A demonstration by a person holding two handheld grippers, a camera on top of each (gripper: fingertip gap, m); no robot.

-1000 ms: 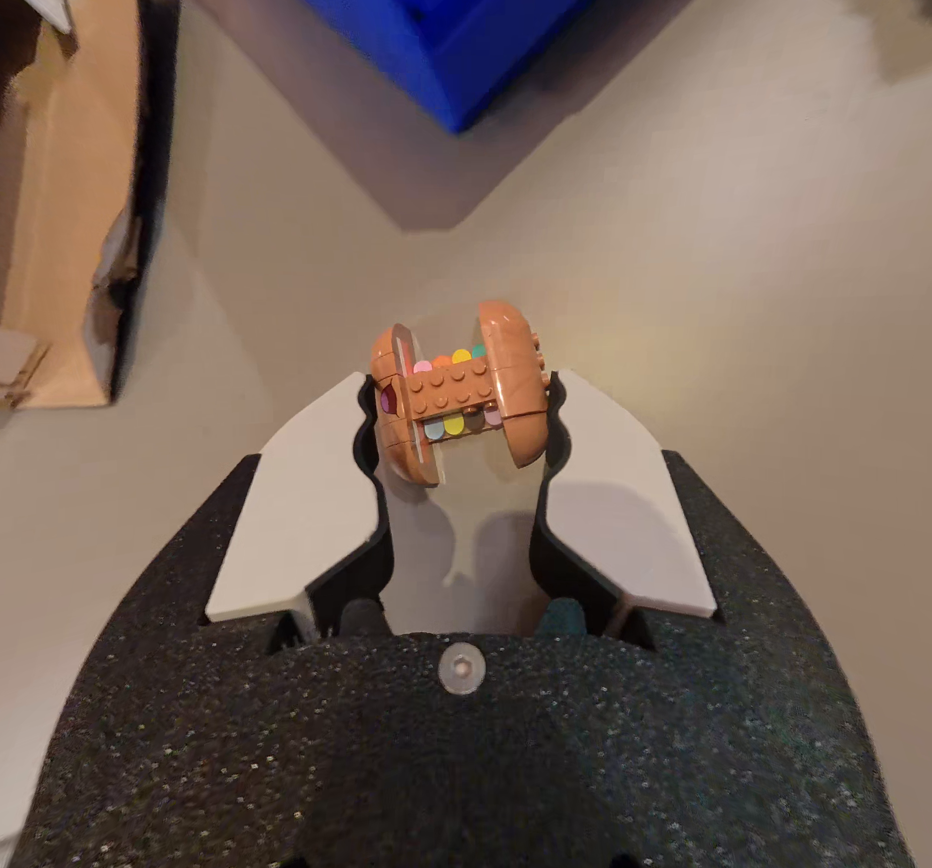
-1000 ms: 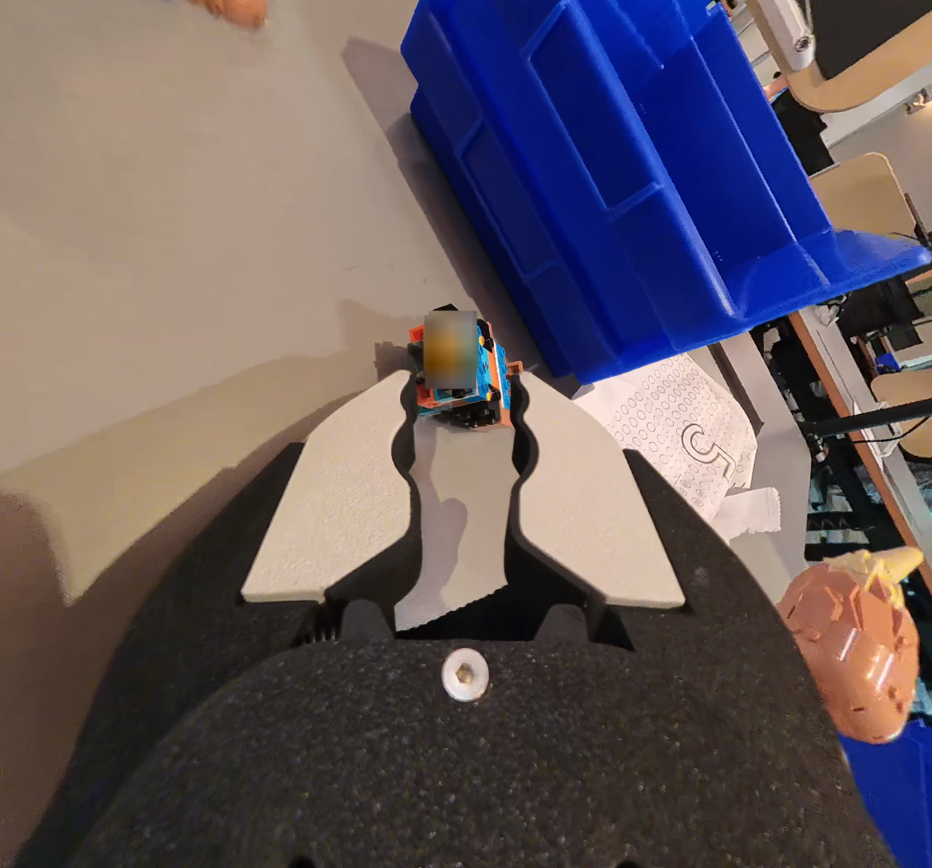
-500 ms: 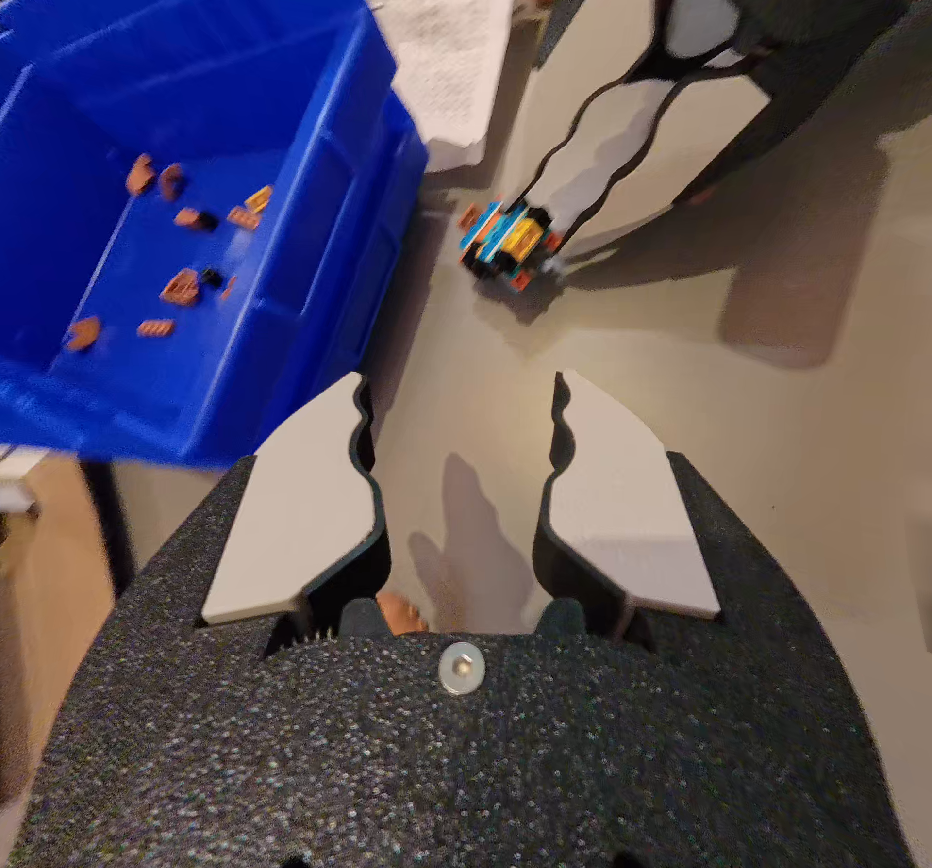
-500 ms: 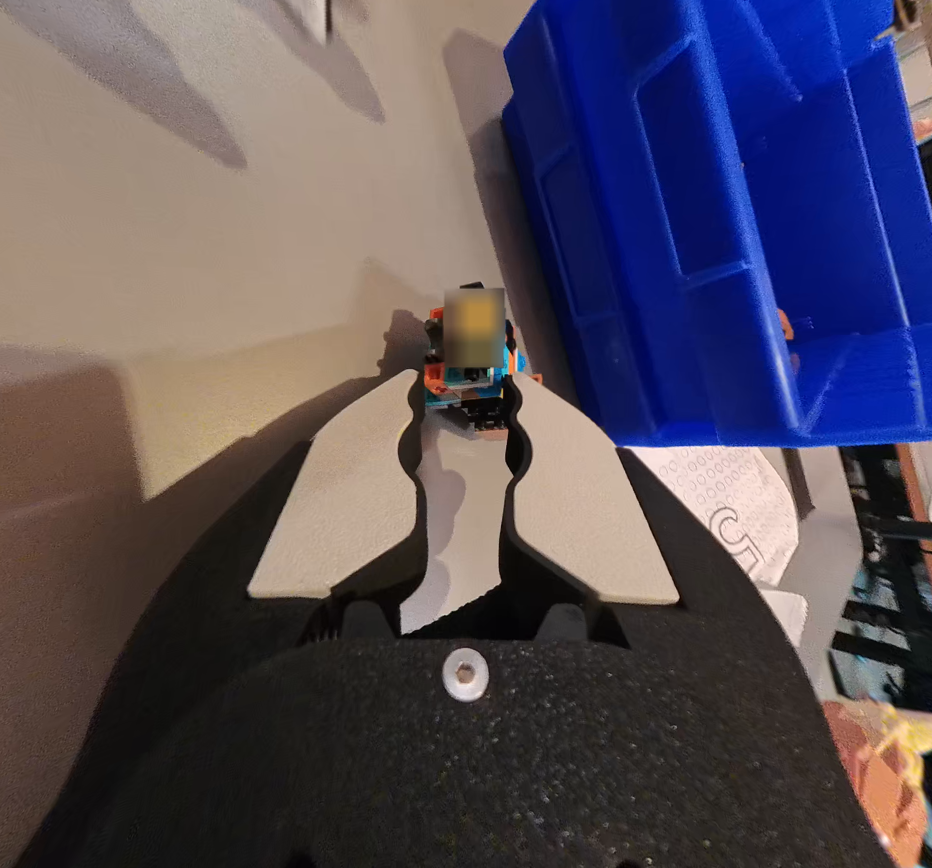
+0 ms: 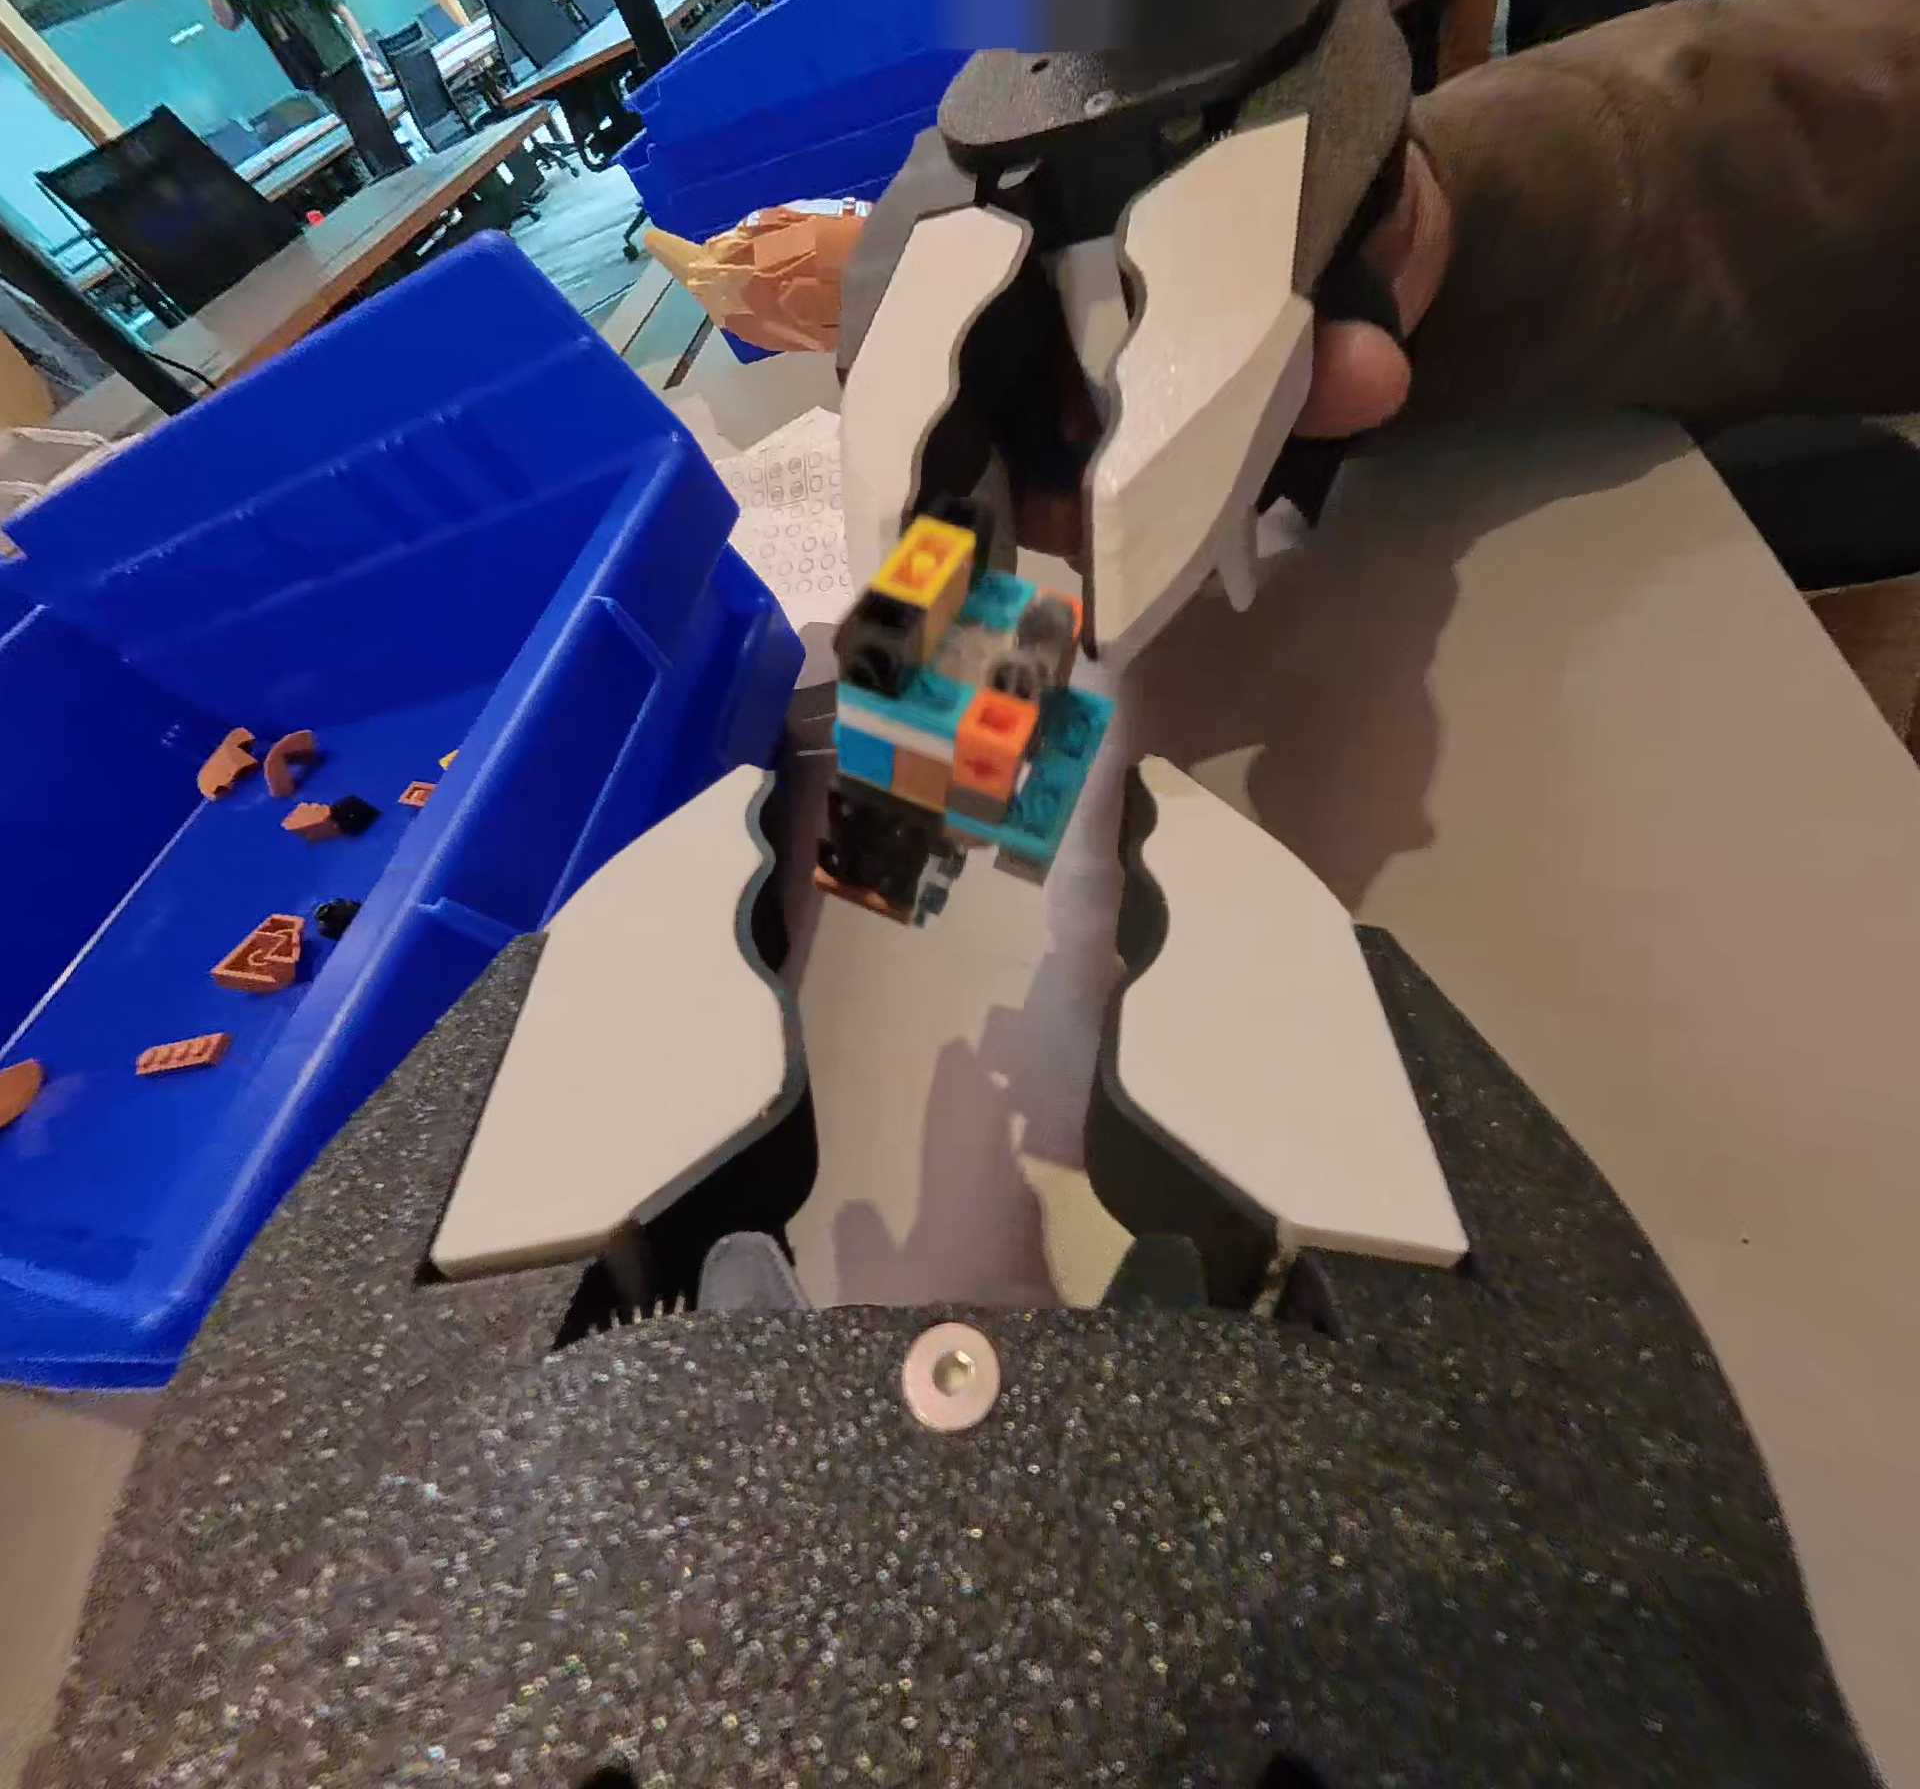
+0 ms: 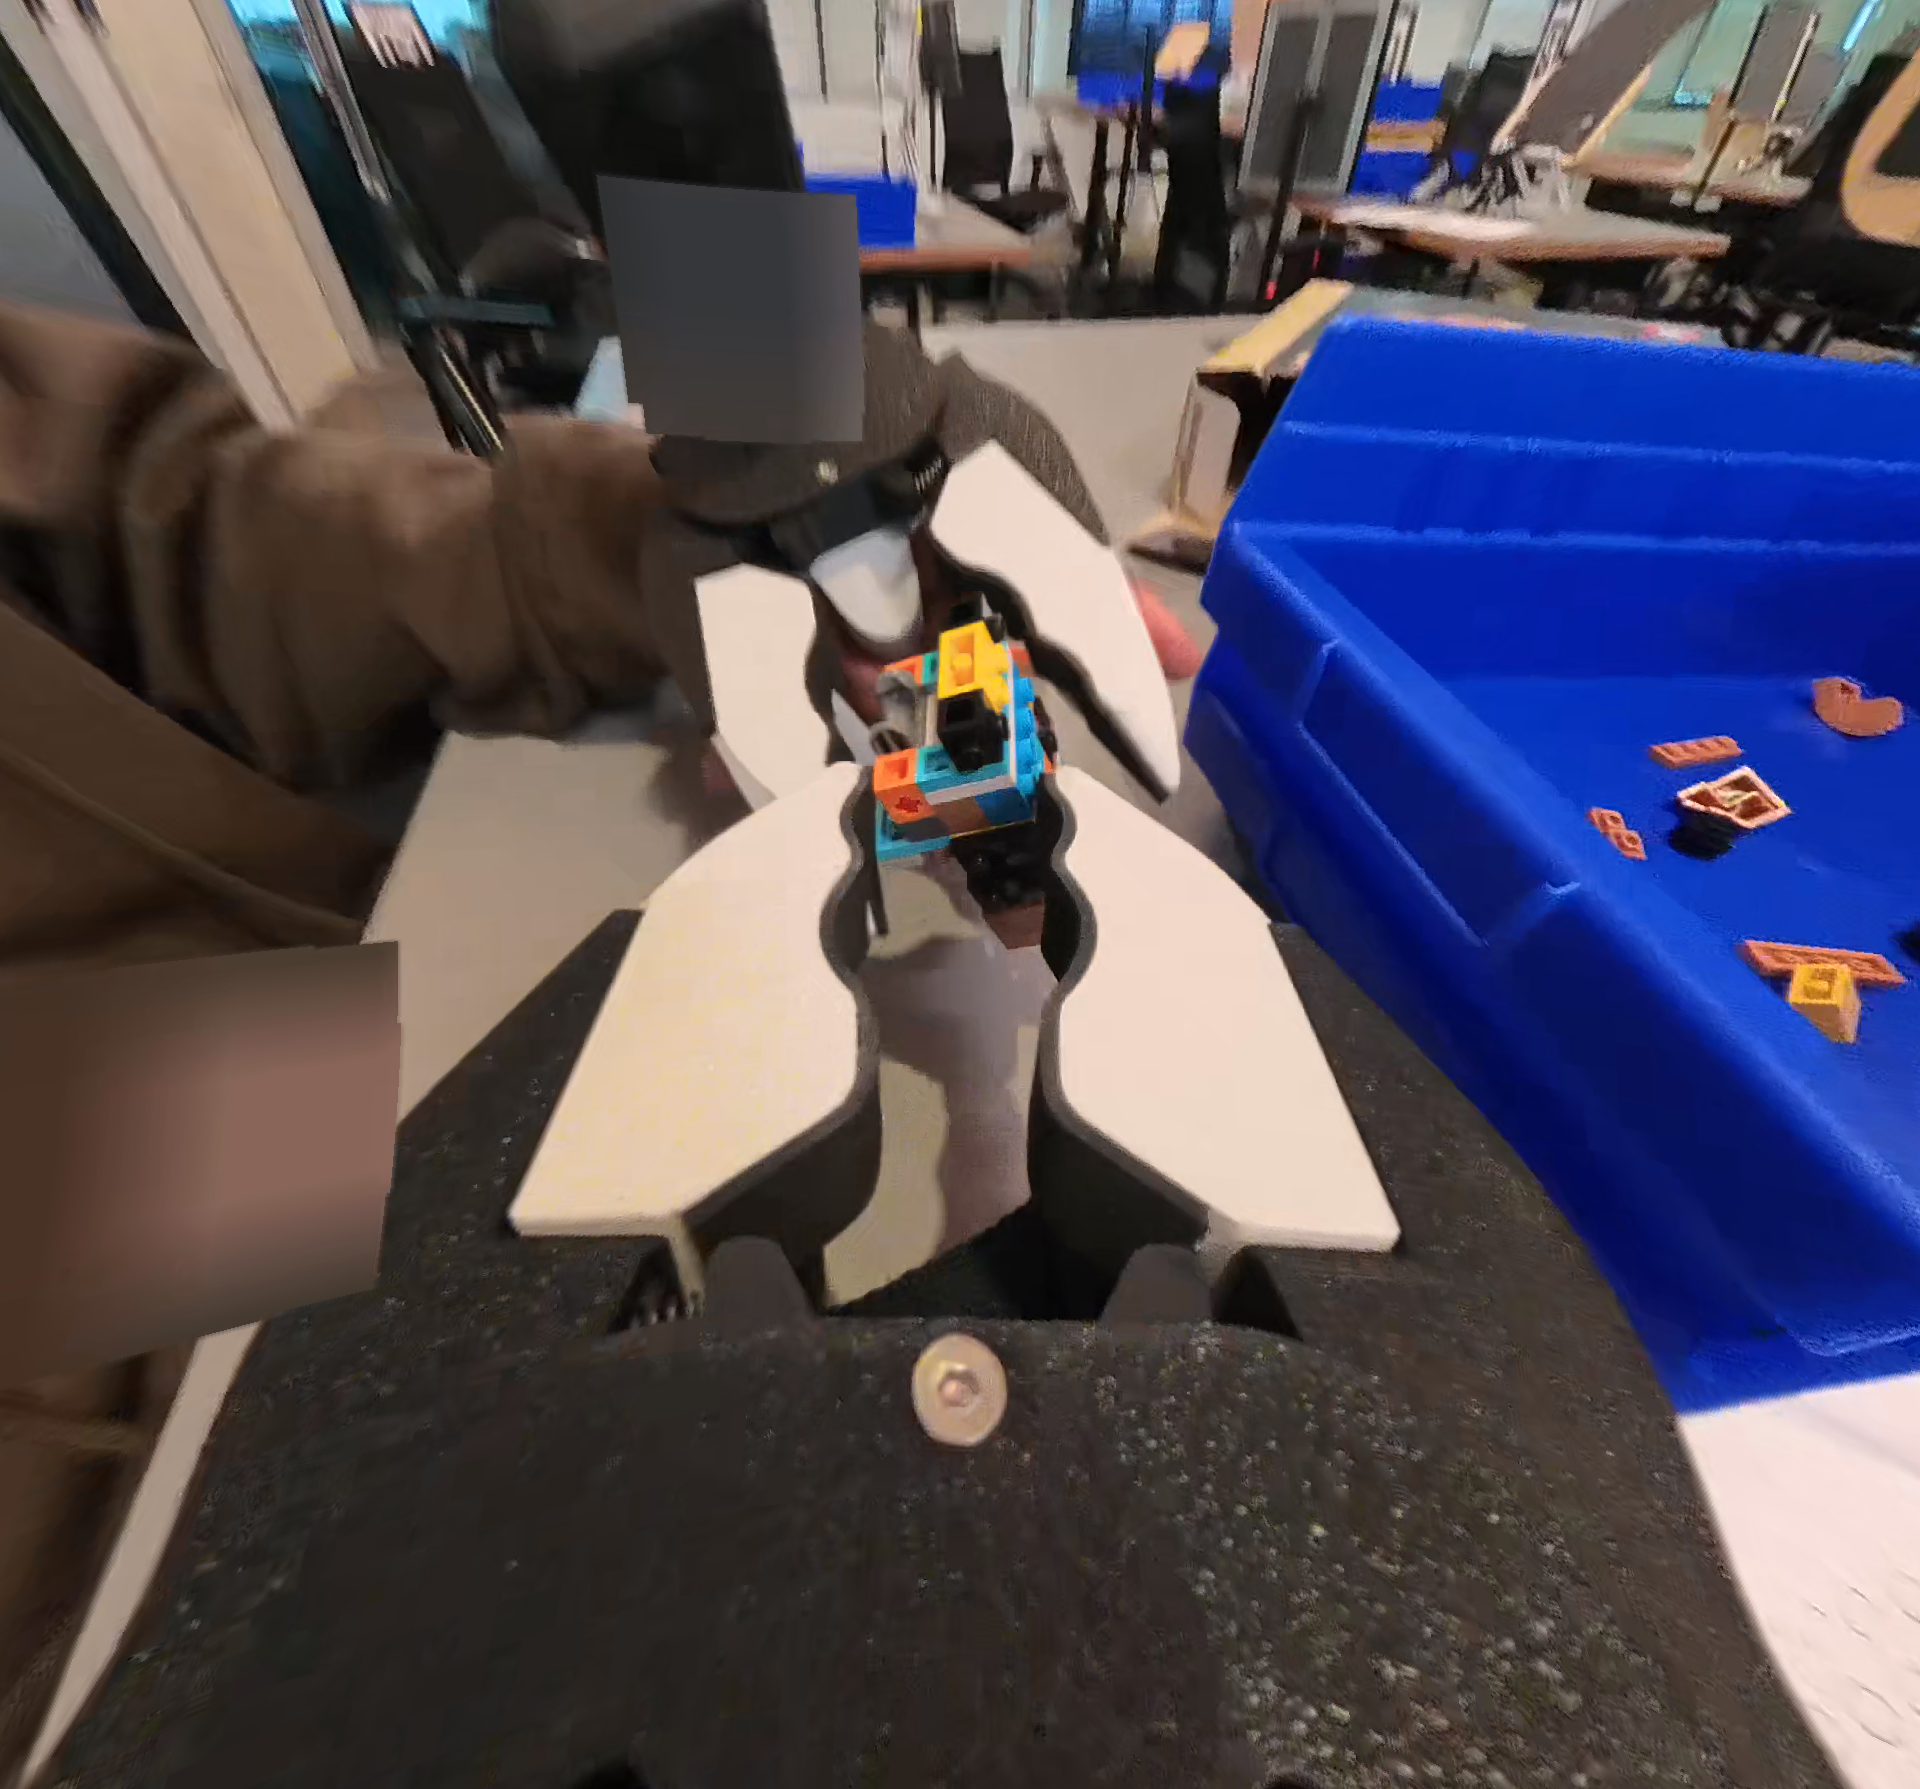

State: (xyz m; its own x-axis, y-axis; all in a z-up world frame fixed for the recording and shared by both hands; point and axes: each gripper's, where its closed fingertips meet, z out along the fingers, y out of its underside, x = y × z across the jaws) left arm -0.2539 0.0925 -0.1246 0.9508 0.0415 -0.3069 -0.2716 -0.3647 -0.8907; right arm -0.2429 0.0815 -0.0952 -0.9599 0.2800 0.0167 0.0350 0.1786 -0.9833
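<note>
Grey table point(image 5: 1558, 804) carries a big blue bin point(image 5: 364, 596) at the left in the left wrist view, w/ loose brown, black & orange brick bits point(image 5: 260, 955) scattered on its floor. A brown brick-built lump point(image 5: 774, 285) sits farther back, beside another blue bin.

Right gripper point(image 6: 956, 830) is closed down on a small multicolour brick model point(image 6: 961, 763), teal, orange, yellow & black, pinched at its lower part and held up off the table, just beside the bin wall.

Left gripper point(image 5: 945, 804) has its jaws spread wide, nothing gripped; the model point(image 5: 956, 721) sits right at its fingertips, approx. between them. Contact w/ the left fingers: can't tell.

A brown-sleeved hand point(image 5: 1382, 326) holds the right gripper.
</note>
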